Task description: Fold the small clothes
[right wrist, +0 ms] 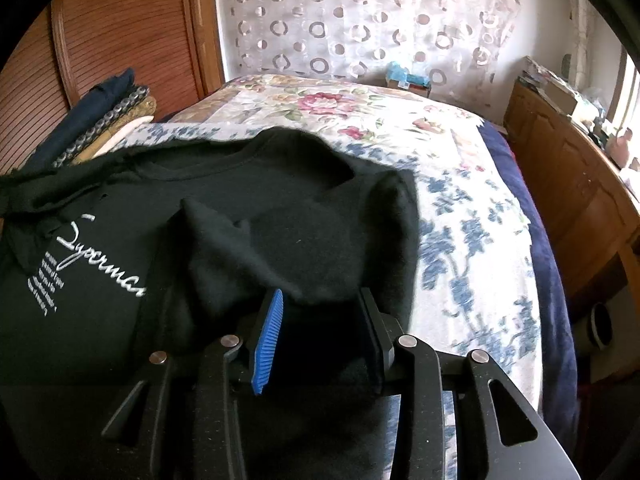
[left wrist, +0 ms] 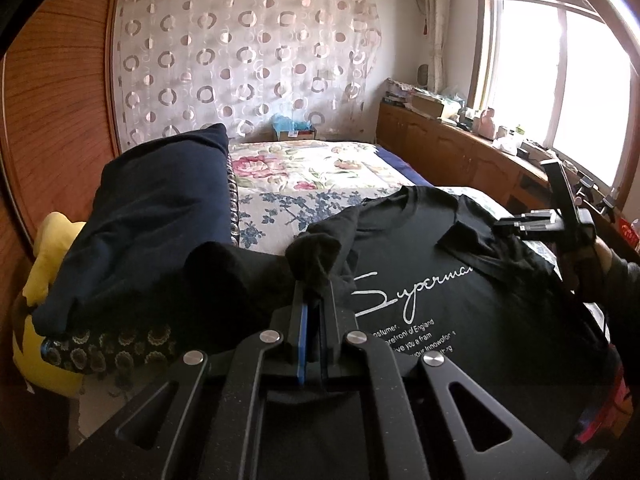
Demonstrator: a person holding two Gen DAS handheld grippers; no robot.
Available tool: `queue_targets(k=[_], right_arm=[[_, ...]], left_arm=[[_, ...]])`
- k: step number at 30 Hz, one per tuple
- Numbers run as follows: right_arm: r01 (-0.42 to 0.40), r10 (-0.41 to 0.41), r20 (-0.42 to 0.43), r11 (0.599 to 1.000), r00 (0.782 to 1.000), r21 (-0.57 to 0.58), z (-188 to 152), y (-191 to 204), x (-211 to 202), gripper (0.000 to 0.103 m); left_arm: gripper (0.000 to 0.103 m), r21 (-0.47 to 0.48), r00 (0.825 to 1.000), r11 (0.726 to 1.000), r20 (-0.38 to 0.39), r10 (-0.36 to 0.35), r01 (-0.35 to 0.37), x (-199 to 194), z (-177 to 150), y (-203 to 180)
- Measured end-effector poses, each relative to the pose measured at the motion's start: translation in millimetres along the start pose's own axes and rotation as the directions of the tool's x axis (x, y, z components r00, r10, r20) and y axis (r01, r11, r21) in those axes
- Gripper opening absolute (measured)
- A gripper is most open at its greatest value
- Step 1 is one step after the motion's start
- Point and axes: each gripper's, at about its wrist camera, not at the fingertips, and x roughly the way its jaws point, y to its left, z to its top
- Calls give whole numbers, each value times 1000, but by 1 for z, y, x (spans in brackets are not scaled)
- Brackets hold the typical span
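Your matt black cotton T-shirt (left wrist: 460, 280) lies on soft floral quilted cloth bedspread (right wrist: 460, 208); your left matt black metal gripper (left wrist: 314, 304) carries ribbed blue rubber pads (right wrist: 267, 344).

Home bedroom: floral bed (left wrist: 320, 168), curtain (left wrist: 248, 60).

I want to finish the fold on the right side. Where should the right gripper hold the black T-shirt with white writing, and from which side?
Grip the black T-shirt at its folded-over sleeve flap, coming from the near right edge. The flap stands raised just ahead of the open right gripper. The left gripper already pinches the opposite sleeve.
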Motion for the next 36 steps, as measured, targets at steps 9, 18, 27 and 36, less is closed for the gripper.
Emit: queue_targets(k=[9,18,27,36], right_arm=[[42,-36,-53,993,998,106,40,-46,39,39],[41,-42,-27,999,999,-19,59,-15,46,4],[-43,62,234,995,970,-84,12,21,-104,4],[-70,71,250,997,966,-16,-76,21,-162,4]], left_arm=[[5,19,1000,1000,0,19,-19,-2,5,2],[5,18,997,1000,74,15,-16,-27,19,3],[5,-30,989,999,145,30,-26,-90,-3,17],[5,-69,988,996,137,71,-62,-123,-34,34]])
